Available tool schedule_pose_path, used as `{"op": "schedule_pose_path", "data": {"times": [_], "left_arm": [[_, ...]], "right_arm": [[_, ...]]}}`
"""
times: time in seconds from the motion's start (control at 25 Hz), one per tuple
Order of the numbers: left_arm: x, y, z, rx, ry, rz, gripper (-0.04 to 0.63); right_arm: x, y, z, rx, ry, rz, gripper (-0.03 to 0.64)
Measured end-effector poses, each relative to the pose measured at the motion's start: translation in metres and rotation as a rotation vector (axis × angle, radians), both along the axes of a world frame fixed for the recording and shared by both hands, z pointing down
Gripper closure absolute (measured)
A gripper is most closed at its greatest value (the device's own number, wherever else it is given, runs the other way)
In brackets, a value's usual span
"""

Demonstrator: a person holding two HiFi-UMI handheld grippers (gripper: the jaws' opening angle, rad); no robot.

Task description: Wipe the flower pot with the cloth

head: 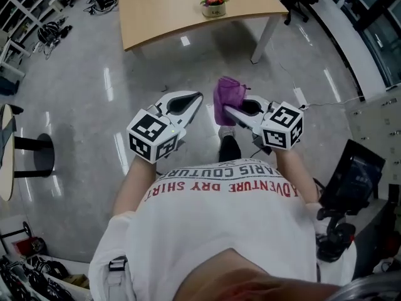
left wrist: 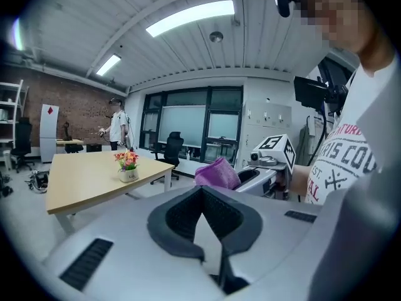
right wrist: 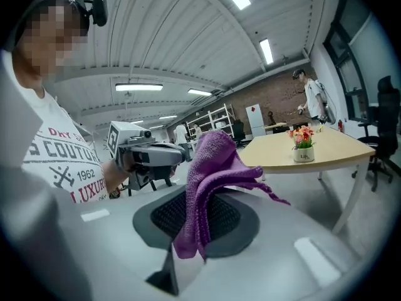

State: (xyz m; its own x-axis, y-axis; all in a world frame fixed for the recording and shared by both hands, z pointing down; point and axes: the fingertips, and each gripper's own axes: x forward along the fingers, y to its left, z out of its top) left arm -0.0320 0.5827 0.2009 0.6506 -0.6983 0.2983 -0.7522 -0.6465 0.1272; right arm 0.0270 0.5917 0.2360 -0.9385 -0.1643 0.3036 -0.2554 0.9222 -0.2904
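Head view is showing the flower pot point(head: 213, 9) sitting on the tabletop point(head: 156, 11), well ahead. Now the right claw point(head: 230, 111) is grasping the cloth point(head: 229, 93); the left claw point(head: 198, 95) is sitting clenched, empty, and should be steadying the pot during wiping.

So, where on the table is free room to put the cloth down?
The table is bare left of the pot, as far as its left edge; a smaller bare patch lies right of the pot. Nothing is crowded: in view, only the pot stands there.
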Motion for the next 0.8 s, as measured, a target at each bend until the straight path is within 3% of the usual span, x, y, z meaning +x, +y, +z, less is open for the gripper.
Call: {"op": "schedule_pose_path", "data": {"times": [0.4,0.64,0.8], "left_arm": [[0.020,0.132,-0.065,0.052,0.025,-0.007,0.593],[0.038,0.153,-0.088,0.071,0.042,0.013,0.593],[0.052,0.161,-0.091,0.091,0.049,0.023,0.593]], "right_arm": [[0.028,0.130,-0.066,0.081,-0.002,0.004,0.571],[0.048,0.145,-0.090,0.137,0.060,0.063,0.566],[0.062,0.150,-0.095,0.128,0.038,0.080,0.566]]}}
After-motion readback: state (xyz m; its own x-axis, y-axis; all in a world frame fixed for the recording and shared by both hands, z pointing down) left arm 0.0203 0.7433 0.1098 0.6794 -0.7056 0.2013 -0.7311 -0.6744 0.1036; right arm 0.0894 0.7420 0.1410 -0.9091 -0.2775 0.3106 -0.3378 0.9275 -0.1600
